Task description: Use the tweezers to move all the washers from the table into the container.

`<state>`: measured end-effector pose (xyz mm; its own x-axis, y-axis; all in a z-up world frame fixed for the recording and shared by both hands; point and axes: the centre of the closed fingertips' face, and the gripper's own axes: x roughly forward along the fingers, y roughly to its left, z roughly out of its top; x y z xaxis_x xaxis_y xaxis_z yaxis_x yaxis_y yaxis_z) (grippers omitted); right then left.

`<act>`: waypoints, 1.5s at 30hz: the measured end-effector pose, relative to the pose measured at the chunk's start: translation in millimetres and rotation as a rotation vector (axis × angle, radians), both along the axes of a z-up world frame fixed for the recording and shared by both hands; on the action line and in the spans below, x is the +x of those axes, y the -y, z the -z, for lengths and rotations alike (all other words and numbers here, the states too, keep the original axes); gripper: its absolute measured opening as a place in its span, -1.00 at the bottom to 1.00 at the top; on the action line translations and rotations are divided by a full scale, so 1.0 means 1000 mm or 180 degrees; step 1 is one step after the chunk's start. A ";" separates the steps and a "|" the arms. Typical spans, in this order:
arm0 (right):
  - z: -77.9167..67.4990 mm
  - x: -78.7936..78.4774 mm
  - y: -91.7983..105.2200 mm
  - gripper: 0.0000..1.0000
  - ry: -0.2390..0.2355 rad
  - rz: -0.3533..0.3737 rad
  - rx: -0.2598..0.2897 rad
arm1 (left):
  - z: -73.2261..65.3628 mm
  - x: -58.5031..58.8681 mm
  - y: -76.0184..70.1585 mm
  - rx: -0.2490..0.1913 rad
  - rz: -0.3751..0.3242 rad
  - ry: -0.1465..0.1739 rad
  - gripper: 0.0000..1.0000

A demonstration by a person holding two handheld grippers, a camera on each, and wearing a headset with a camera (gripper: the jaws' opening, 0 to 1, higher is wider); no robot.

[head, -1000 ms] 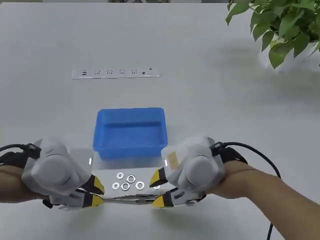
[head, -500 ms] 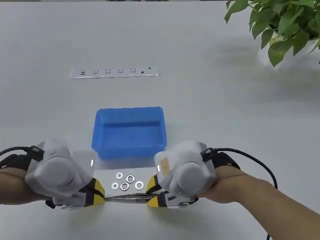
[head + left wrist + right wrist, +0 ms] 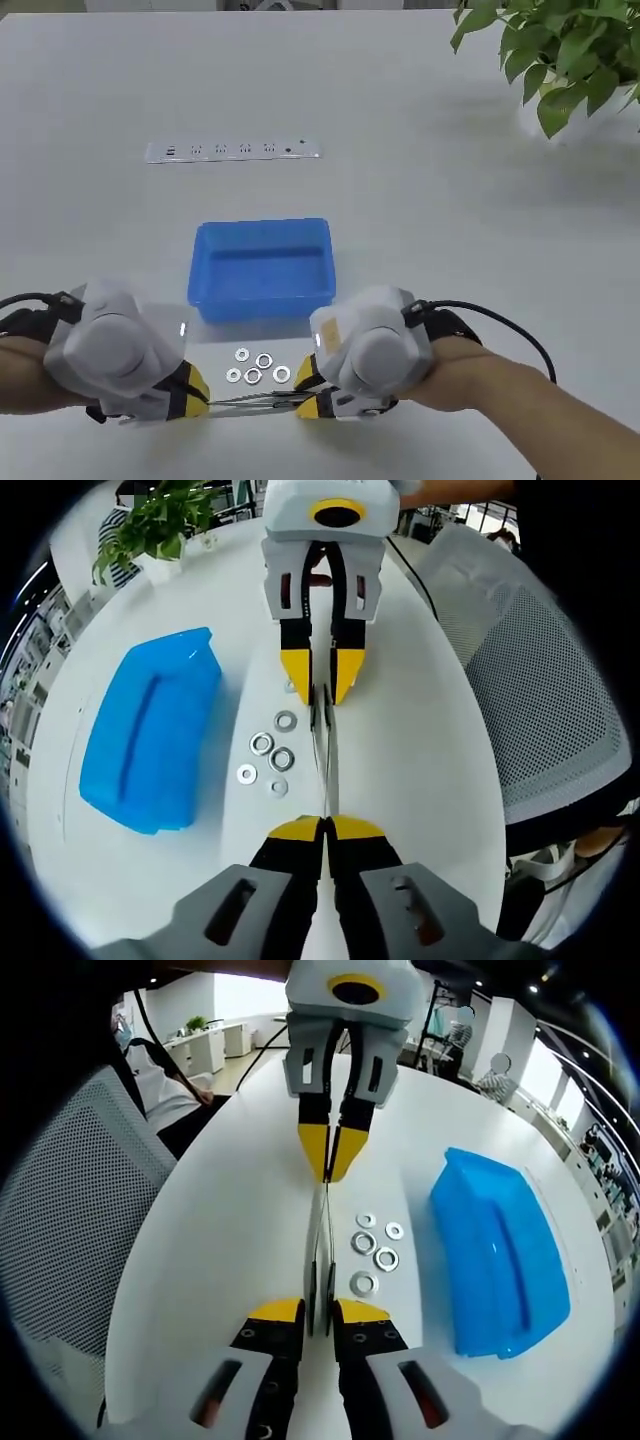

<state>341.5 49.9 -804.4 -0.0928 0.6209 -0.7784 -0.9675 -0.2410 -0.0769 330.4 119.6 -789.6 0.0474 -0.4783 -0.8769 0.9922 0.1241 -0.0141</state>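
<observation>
Thin metal tweezers point(image 3: 255, 400) lie flat near the table's front edge, just in front of several steel washers point(image 3: 258, 368). My left gripper point(image 3: 200, 395) is shut on one end of them. From the opposite side my right gripper point(image 3: 308, 392) is shut on the other end. In the left gripper view the tweezers point(image 3: 325, 750) run from my left gripper point(image 3: 325, 828) to the right gripper point(image 3: 321, 685), with the washers point(image 3: 272, 755) beside them. The blue container point(image 3: 262, 265) stands empty behind the washers. The right gripper view shows the tweezers point(image 3: 318, 1240), washers point(image 3: 375, 1250) and container point(image 3: 495, 1250).
A white power strip point(image 3: 232, 150) lies further back on the table. A leafy plant point(image 3: 560, 50) stands at the back right corner. A black cable point(image 3: 500, 320) trails from the right gripper. A mesh chair point(image 3: 520, 680) sits at the table's near side.
The right gripper has slid left along the tweezers, and its jaws have narrowed onto them. The left gripper stays where it was.
</observation>
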 end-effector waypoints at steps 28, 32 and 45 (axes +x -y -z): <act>-0.017 -0.005 -0.021 -0.72 -0.0095 0.0079 0.0264 | -0.064 0.004 0.023 -0.0218 0.0050 0.0281 -0.89; -0.020 -0.005 -0.022 -0.74 -0.0135 0.0130 0.0318 | -0.075 0.004 0.030 -0.0275 0.0084 0.0298 -0.89; -0.028 -0.008 -0.029 -0.75 -0.0202 0.0232 0.0463 | -0.096 0.004 0.051 -0.0431 0.0191 0.0371 -0.89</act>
<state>333.4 79.3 -776.0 -0.0896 0.7334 -0.6739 -0.9860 -0.1609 -0.0441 334.0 68.2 -693.6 0.1126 -0.5967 -0.7946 0.9936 0.0693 0.0888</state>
